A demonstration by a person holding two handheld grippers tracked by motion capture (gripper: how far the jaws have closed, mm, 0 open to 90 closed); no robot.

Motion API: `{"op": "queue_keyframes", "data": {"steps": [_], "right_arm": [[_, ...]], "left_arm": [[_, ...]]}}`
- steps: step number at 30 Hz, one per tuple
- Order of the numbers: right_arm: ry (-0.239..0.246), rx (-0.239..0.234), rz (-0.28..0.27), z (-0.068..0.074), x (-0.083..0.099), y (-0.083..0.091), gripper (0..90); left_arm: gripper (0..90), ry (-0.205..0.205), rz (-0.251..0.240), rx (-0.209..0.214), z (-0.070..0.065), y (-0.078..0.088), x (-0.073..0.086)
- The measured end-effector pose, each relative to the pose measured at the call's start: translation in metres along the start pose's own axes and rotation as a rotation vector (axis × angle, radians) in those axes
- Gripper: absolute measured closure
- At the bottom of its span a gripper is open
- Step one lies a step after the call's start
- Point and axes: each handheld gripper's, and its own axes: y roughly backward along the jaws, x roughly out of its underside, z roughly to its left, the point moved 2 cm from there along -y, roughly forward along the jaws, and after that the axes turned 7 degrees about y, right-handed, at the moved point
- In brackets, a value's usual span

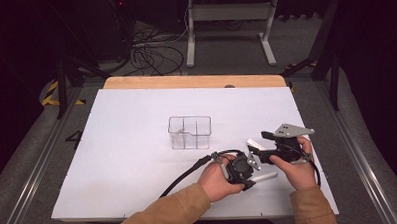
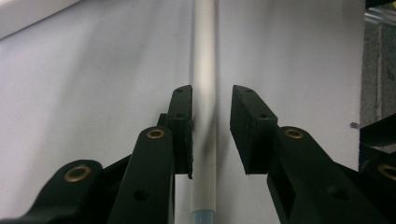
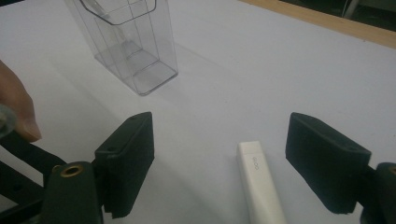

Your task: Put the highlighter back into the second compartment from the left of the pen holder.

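We hold the left gripper (image 2: 211, 135) low over the near right part of the white table (image 1: 128, 159), its jaws apart on either side of a white pen (image 2: 204, 79). One pad looks to be at or just beside the barrel and the other stands clear, so the pen is straddled, not yet clamped. The pen lies flat on the table along the line of the jaws.

The right gripper (image 3: 233, 163) hangs just to the right with its jaws wide apart, holding nothing. Between them lies a white stick-shaped piece (image 3: 259, 184) with faint lettering on it; we cannot tell whether it is a second pen.

The clear plastic holder (image 1: 189, 132) stands upright near the middle of the table, well apart from both grippers.

We judge the main risk to be the barrel itself: round and smooth, it may roll or squirt out if our pads close off-centre, or tilt if gripped far from its middle. The two grippers also sit close together, so they may knock each other.

We count two grippers, one holder with inner dividers, one pen and one other white piece.
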Motion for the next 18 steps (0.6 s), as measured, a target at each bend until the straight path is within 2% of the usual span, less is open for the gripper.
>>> {"op": "queue_keyframes", "data": {"steps": [11,18], "right_arm": [[0.001,-0.003,0.001,-0.0001,0.0007,-0.0003,24.2],[0.006,-0.005,0.004,0.0000,0.0010,-0.0007,24.2]], "left_arm": [[77.0,-0.010,0.029,-0.013,-0.0007,-0.0074,-0.0041],[78.0,-0.023,0.034,-0.019,-0.0007,-0.0068,-0.0040]]}}
